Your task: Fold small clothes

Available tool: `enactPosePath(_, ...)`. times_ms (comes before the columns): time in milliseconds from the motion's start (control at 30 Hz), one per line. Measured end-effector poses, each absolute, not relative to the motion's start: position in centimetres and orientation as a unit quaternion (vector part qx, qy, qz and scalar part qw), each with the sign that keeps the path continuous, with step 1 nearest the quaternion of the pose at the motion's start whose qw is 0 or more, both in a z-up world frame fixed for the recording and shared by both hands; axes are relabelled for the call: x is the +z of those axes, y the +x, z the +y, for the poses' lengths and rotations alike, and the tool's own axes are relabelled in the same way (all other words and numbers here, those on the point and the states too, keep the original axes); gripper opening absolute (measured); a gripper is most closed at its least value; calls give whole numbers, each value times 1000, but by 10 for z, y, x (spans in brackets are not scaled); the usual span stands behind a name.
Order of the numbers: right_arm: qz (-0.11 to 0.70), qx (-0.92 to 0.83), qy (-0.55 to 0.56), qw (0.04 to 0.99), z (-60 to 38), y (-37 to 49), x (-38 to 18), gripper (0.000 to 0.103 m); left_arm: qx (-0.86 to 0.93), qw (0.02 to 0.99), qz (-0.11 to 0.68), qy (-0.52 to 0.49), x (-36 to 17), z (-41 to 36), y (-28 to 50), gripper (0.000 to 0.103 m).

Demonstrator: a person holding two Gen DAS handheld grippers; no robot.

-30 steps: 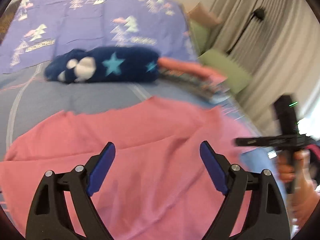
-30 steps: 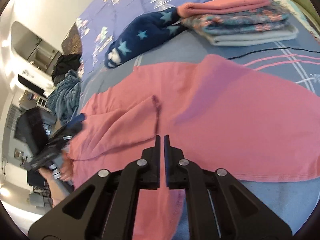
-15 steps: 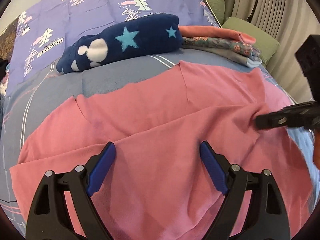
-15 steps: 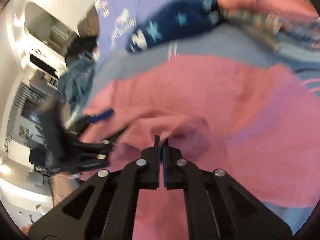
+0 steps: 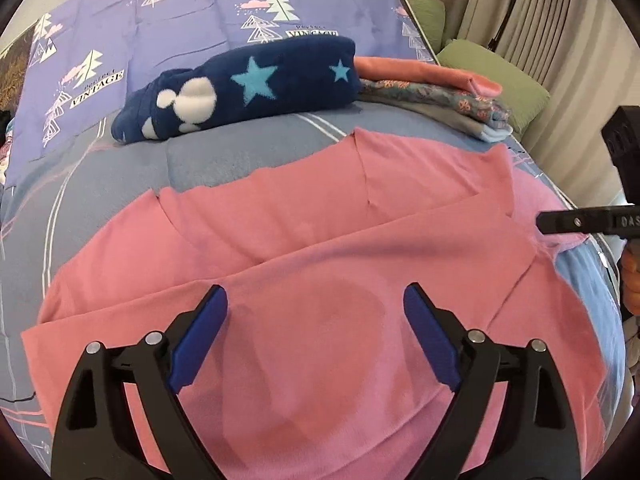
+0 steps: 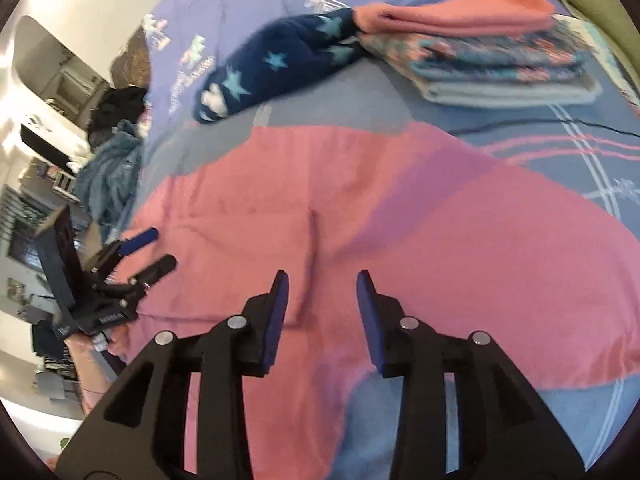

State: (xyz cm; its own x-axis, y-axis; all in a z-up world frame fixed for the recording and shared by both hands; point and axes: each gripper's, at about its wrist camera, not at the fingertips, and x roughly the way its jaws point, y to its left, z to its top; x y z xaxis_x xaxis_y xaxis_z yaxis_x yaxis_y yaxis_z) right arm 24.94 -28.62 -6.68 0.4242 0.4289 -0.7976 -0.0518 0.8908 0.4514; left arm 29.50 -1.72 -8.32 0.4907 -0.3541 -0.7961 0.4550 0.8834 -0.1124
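A pink garment (image 5: 320, 256) lies spread on the bed, its near part folded over the far part; it also shows in the right wrist view (image 6: 400, 216). My left gripper (image 5: 316, 328) is open and empty just above the garment's near half; it appears at the left of the right wrist view (image 6: 144, 252). My right gripper (image 6: 322, 304) is open and empty over the garment's right edge. Only one black finger (image 5: 576, 222) of it shows in the left wrist view, at the garment's right corner.
A navy star-patterned fleece roll (image 5: 248, 88) lies beyond the garment. A stack of folded clothes (image 6: 492, 44) sits at the far right. A purple tree-print blanket (image 5: 168, 12) covers the bed head. Green cushions (image 5: 496, 76) and curtains stand right. A thin black cable (image 6: 560, 122) crosses the bedcover.
My right gripper was shut on the pink garment, carried its edge across, and has now opened and let go. The garment now lies folded over. The left gripper stayed open.
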Motion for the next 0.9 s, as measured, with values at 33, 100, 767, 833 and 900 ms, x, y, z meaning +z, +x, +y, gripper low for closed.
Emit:
enactPosePath(33, 512, 154, 185, 825, -282, 254, -65, 42, -233, 863, 444, 56, -81, -16, 294, 90)
enactPosePath(100, 506, 162, 178, 828, -272, 264, -63, 45, -225, 869, 436, 55, -75, -11, 293, 90)
enactPosePath(767, 499, 234, 160, 819, -258, 236, -80, 49, 26, 910, 405, -88, -72, 184, 247, 91)
enactPosePath(833, 527, 225, 130, 809, -241, 235, -99, 35, 11, 889, 432, -149, -92, 199, 247, 91)
enactPosePath(900, 517, 176, 102, 831, -238, 233, -100, 13, 17, 876, 456, -158, -104, 195, 249, 77)
